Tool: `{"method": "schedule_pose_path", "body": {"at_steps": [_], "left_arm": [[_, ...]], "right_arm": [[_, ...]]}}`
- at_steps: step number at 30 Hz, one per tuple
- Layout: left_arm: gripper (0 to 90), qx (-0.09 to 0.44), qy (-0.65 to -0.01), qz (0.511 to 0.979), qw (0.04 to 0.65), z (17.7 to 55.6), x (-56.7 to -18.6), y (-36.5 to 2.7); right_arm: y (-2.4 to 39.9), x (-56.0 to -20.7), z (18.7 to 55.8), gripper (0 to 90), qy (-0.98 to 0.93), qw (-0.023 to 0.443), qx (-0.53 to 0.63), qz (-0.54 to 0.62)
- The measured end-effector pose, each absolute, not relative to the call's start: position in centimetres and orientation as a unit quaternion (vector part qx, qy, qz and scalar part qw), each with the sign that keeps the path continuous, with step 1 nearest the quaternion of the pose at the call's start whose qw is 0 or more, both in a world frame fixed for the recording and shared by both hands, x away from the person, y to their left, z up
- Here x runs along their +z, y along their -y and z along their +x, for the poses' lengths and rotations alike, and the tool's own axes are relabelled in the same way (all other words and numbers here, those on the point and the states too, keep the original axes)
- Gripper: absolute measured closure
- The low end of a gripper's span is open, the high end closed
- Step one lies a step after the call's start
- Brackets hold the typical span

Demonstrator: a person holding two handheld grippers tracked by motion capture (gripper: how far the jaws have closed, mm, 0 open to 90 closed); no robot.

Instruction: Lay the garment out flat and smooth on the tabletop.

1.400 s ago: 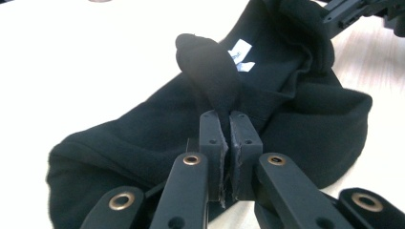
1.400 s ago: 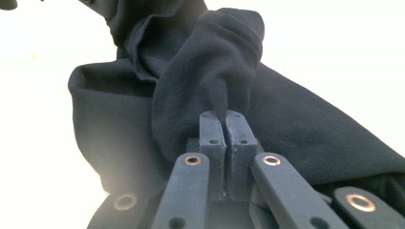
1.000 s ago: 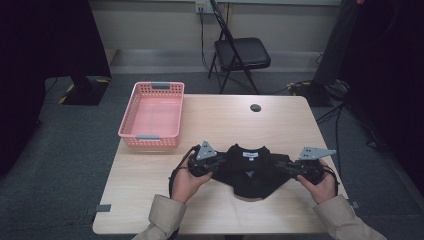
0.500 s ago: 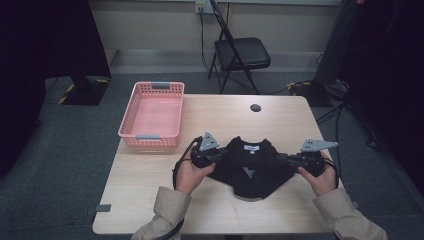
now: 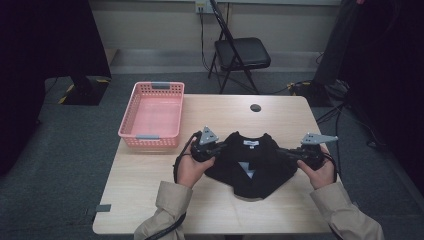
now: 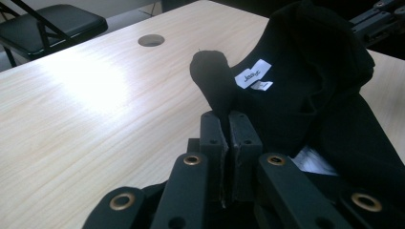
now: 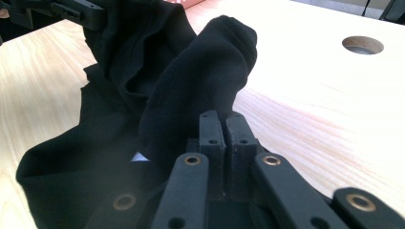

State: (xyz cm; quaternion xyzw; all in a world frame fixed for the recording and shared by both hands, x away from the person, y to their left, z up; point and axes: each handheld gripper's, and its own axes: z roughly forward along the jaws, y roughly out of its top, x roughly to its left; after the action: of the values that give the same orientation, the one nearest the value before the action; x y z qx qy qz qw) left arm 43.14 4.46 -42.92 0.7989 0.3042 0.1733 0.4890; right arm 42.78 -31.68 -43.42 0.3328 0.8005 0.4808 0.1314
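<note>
While the black shirt (image 5: 250, 165) is spread across the near middle of the wooden table (image 5: 280, 115), one shoulder fold is pinched in the closed left gripper (image 6: 227, 125), the other is clamped in the closed right gripper (image 7: 224, 125), white neck label (image 6: 253, 76) turned upward, pink basket (image 5: 152, 116) set apart at the table's left edge.

Since one second ago, both hands have moved away from the person, toward the far side of the surface (image 5: 150, 200), and a little upward. The left gripper (image 5: 223, 146) and the right gripper (image 5: 281, 150) have carried the black T-shirt (image 5: 250, 170) with them. Its collar with the white label (image 5: 250, 143) now lies further from the near edge. More of the person's beige sleeves (image 5: 165, 210) is now seen on the surface than before.
</note>
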Motion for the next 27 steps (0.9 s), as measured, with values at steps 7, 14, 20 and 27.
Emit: {"method": "schedule_pose_path", "body": {"at_steps": [7, 14, 20, 27], "left_arm": [[86.2, 0.176, -0.309, 0.799, 0.485, 44.9, -42.6, -4.1], [52.9, 0.233, -0.373, 0.753, 0.49, 49.1, -41.9, -2.7], [33.3, 0.206, -0.352, 0.779, 0.477, 47.8, -42.8, -2.4], [25.4, 0.175, -0.338, 0.794, 0.473, 44.6, -44.3, -3.4]], "right_arm": [[31.6, -43.3, 44.1, 87.5, -0.8, 0.137, 0.474, 0.342], [31.3, -41.3, 50.0, 55.2, -0.738, 0.2, 0.479, 0.431], [30.6, -41.2, 48.3, 29.5, -0.761, 0.201, 0.474, 0.395], [30.8, -43.7, 44.0, 18.3, -0.795, 0.193, 0.451, 0.358]]}}
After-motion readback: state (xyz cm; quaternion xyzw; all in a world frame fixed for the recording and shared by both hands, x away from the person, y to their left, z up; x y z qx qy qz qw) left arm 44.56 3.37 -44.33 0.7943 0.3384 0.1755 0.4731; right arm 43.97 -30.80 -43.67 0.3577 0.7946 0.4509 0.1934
